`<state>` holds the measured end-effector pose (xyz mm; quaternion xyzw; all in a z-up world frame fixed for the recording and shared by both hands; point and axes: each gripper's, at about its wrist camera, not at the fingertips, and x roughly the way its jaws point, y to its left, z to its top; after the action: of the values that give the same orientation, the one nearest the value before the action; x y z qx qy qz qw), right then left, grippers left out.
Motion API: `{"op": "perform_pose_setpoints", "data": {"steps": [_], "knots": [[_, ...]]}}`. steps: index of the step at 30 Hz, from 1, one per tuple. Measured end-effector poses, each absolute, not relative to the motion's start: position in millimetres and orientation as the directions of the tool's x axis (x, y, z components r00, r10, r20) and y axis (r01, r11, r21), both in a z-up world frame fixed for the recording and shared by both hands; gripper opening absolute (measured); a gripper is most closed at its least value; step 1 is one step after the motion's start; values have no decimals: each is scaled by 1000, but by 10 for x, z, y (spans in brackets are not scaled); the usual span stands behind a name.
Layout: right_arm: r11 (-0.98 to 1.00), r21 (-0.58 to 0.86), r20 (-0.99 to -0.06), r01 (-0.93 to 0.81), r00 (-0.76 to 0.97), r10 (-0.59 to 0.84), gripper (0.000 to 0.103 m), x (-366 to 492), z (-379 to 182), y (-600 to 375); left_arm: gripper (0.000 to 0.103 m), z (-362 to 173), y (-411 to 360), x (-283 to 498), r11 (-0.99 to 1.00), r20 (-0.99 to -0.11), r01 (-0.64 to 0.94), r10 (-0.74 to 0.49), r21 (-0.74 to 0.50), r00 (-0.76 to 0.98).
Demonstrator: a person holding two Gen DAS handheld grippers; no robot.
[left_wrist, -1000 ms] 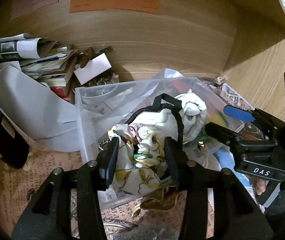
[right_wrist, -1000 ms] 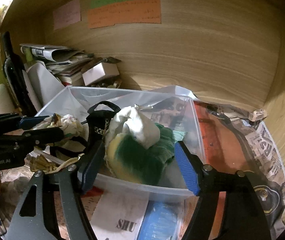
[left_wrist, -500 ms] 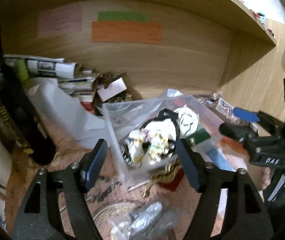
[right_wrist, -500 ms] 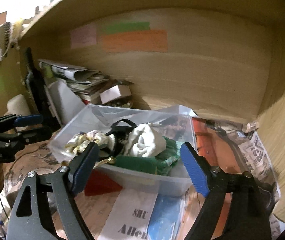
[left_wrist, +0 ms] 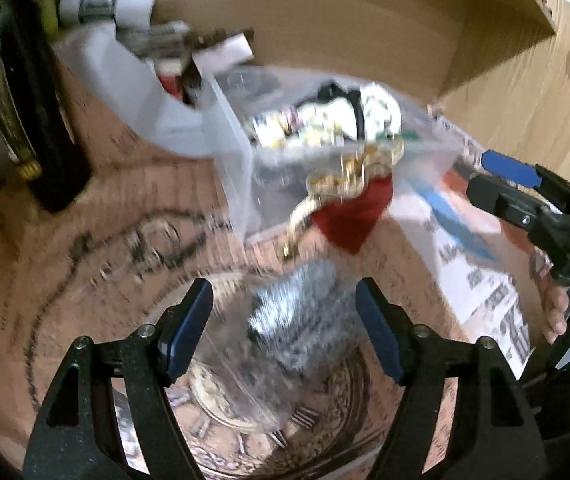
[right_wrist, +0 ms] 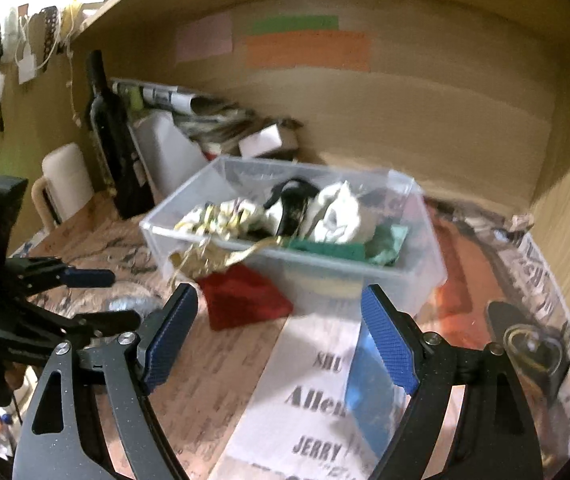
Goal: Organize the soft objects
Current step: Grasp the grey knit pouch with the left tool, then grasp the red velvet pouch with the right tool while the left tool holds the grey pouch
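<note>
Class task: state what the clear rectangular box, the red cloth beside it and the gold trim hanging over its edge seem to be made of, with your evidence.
Clear rectangular box: probably rigid plastic, as its contents show through glossy walls. Red cloth: likely matte fabric, lying flat without shine. Gold trim: seemingly metallic ribbon or cord; blur leaves it uncertain.

Clear plastic box (right_wrist: 413,276) stands on the desk near the back wall, w/ soft things piled inside. At its left end lies a crumpled floral cloth (right_wrist: 221,216), white w/ yellow pattern. In the middle a black strap (right_wrist: 291,200) loops up over the pile. Beside it is a white bundled cloth (right_wrist: 339,216), and a green cloth (right_wrist: 325,249) lies flat along the front wall. A red cloth (right_wrist: 245,300) lies outside, on the desk, touching the box's front-left corner.
</note>
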<state>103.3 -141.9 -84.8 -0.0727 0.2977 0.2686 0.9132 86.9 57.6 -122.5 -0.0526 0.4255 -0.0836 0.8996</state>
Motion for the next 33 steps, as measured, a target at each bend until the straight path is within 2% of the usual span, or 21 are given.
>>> {"op": "perform_pose_setpoints", "data": {"steps": [10,12,18,19,24,33], "knots": [[846,43,-639,-532,636,433,82,1023,-1061,-1342,77,-1396,440,871,973,-744,137,-231,-186,626],[845,47,-647,-533,628,432,82,1040,-1090,-1313,72,-1400,419,843,973,-736,146,-229,-177,637],[835,51,-670,-549,601,436,82,1127,-1167,-1171,44,-1384,478,750,970,-718,147,-241,-193,653],[831,55,-674,-553,594,440,82,1154,-1177,-1135,42,-1376,503,726,971,-717,141,-237,-192,656],[827,47,-687,-561,583,434,82,1258,-1209,-981,37,-1303,702,616,977,-698,89,-201,-194,687],[813,60,-698,-578,559,449,82,1339,-1265,-738,37,-1176,1033,479,978,-654,33,-162,-205,739]]}}
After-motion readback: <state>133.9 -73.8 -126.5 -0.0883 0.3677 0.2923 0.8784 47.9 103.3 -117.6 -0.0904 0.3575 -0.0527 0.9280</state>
